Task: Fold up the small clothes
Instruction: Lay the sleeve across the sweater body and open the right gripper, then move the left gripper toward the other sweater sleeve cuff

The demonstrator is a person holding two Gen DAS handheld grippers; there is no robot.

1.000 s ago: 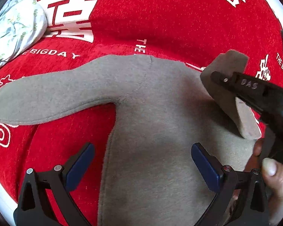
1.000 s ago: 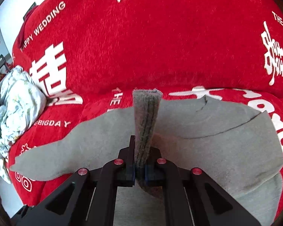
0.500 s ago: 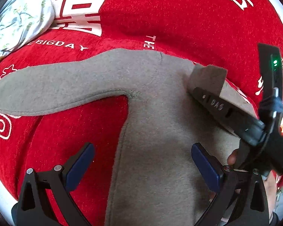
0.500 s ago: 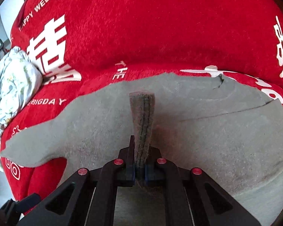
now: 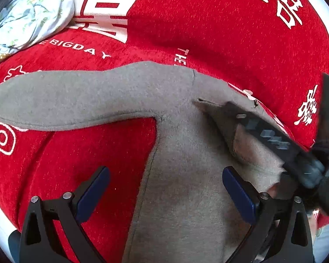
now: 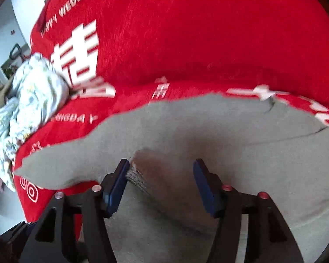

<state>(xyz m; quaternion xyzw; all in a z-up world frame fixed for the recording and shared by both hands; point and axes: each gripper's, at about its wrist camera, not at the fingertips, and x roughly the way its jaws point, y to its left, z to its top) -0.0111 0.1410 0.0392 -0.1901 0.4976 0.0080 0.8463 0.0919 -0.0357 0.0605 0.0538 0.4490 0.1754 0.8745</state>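
On red printed blanket (image 5: 208,22): grey fleece long-sleeved top (image 5: 175,175) | left gripper (image 5: 165,188) spread apart | right gripper (image 6: 161,184) spread apart, sleeve cuff (image 6: 140,175) between.

The red cloth (image 5: 208,22) carries all the legible print, in white: "BIGDAY" (image 5: 79,47) in the left wrist view, with "THE" (image 5: 180,57) running sideways just above the grey garment's edge. In the right wrist view it reads "WEDDING" (image 6: 76,1) near the top left, after a blurred word that looks like "HAPPY" (image 6: 47,29); large white Chinese characters (image 5: 103,6) also stand on it
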